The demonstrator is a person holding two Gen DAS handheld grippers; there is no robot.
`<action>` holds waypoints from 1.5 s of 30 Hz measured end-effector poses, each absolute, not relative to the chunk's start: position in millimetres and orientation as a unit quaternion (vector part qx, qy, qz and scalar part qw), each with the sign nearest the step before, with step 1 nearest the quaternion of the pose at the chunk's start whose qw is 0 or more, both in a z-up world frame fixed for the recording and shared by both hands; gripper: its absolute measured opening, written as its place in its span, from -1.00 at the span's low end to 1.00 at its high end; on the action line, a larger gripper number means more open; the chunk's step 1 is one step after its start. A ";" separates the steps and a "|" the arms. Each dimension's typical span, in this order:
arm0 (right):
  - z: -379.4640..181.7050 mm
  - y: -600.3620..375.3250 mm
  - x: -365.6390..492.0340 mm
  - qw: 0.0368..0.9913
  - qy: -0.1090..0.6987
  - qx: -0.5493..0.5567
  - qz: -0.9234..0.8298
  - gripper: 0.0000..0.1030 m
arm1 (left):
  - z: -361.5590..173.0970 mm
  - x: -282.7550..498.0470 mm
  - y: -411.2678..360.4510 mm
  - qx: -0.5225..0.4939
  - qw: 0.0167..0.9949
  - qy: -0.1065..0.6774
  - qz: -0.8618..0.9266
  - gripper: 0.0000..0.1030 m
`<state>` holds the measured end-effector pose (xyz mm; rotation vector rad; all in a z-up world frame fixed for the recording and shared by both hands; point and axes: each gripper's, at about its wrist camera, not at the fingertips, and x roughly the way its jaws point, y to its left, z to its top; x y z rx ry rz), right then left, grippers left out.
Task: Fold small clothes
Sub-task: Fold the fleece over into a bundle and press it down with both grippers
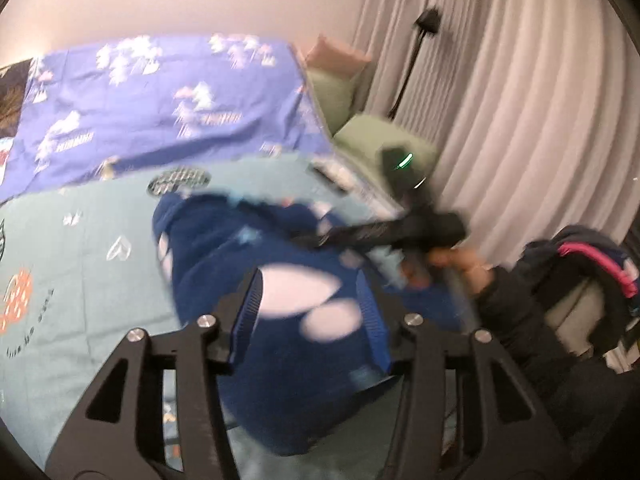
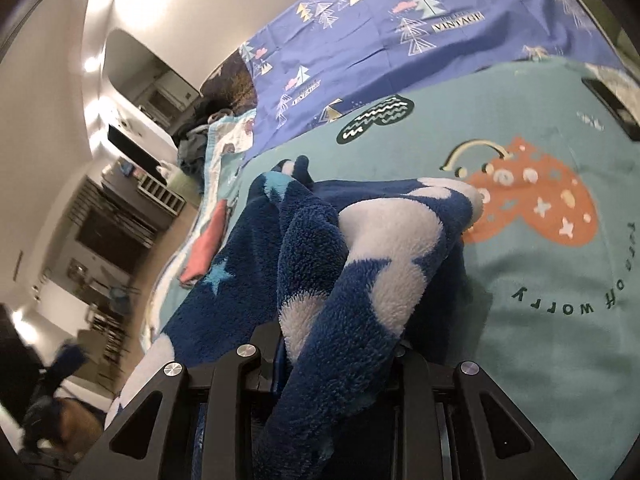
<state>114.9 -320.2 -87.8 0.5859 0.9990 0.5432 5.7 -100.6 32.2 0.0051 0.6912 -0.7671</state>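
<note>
Two grippers are on one garment — a fleece piece [image 2: 352, 264], dark blue with white patches and a pale star, lying bunched on the teal bed sheet [image 2: 540, 320]. Your right gripper [image 2: 332, 364] has its jaws closed on a thick fold of that fleece, which rises between them and drapes away toward the orange heart print [image 2: 536, 208] just beyond it. Your left gripper [image 1: 316, 320] shows blue-padded jaws standing fairly wide with fleece between them; motion blur hides whether they press the cloth, so you cannot tell. Beyond the fleece, on the far side from you, lies a purple sheet with tree prints [image 1: 160, 100]. To the fleece's right in the left wrist view hang pale curtains [image 1: 520, 120].
</note>
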 end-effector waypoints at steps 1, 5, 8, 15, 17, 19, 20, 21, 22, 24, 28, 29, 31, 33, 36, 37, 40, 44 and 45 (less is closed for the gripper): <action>-90.6 -321.9 115.7 0.801 0.466 0.277 0.256 -0.46 | 22.2 12.8 -103.3 0.009 0.863 0.350 -0.365 -0.03; -106.3 -325.8 117.4 0.798 0.485 0.272 0.233 -0.26 | -13.1 5.5 -126.2 0.032 0.848 0.373 -0.376 -0.03; -107.8 -335.7 106.9 0.807 0.486 0.274 0.195 -0.06 | -13.1 -9.7 -136.9 0.062 0.853 0.358 -0.374 -0.03; -65.9 -348.6 40.2 0.865 0.446 0.211 0.088 -0.06 | -19.6 -5.8 -137.6 0.067 0.851 0.365 -0.372 -0.03; -55.7 -347.4 20.0 0.868 0.427 0.227 0.108 -0.06 | -22.2 -8.4 -140.4 0.072 0.853 0.361 -0.369 -0.03; -39.3 -335.2 -10.0 0.872 0.399 0.243 0.149 -0.06 | -24.9 -9.0 -142.8 0.078 0.854 0.359 -0.367 -0.02; -33.3 -328.5 -19.2 0.874 0.388 0.244 0.164 -0.06 | -25.9 -9.0 -144.8 0.081 0.855 0.358 -0.367 -0.02; -25.3 -316.7 -34.0 0.877 0.371 0.241 0.190 -0.06 | -26.7 -8.1 -146.4 0.083 0.855 0.357 -0.367 -0.02; -21.3 -307.9 -38.5 0.878 0.363 0.237 0.202 -0.06 | -26.4 -8.9 -147.0 0.085 0.855 0.357 -0.367 -0.02; -21.6 -286.7 -50.9 0.885 0.365 0.210 0.202 -0.06 | -24.7 -4.1 -143.5 0.080 0.854 0.360 -0.368 -0.02; -59.3 -268.3 -52.1 0.873 0.429 0.177 0.150 -0.53 | -13.8 0.5 -120.8 0.025 0.863 0.360 -0.355 -0.02; -68.0 -268.7 -50.7 0.870 0.438 0.178 0.142 -0.53 | -10.0 2.1 -112.9 0.016 0.871 0.353 -0.341 -0.02; -73.5 -272.2 -49.4 0.871 0.438 0.183 0.128 -0.53 | -2.8 1.8 -96.2 0.006 0.889 0.333 -0.313 -0.02; -71.4 -274.5 -49.6 0.871 0.431 0.197 0.130 -0.53 | -3.0 3.4 -83.9 -0.001 0.887 0.338 -0.316 -0.05; -70.8 -270.3 -48.4 0.875 0.430 0.184 0.127 -0.53 | -14.5 1.1 -85.2 0.015 0.880 0.354 -0.317 -0.09; -69.8 -269.8 -48.1 0.876 0.429 0.180 0.126 -0.53 | -20.9 -1.2 -90.6 0.031 0.877 0.358 -0.320 -0.09; -74.0 -269.4 -51.5 0.875 0.433 0.179 0.122 -0.52 | -38.7 -14.4 -104.5 0.094 0.885 0.339 -0.304 -0.08; -99.0 -271.5 -49.3 0.875 0.435 0.176 0.120 -0.51 | -62.0 -22.7 -114.4 0.139 0.888 0.331 -0.288 -0.06; -98.8 -272.2 -50.6 0.877 0.431 0.179 0.119 -0.51 | -61.3 -21.5 -112.5 0.132 0.887 0.333 -0.290 -0.06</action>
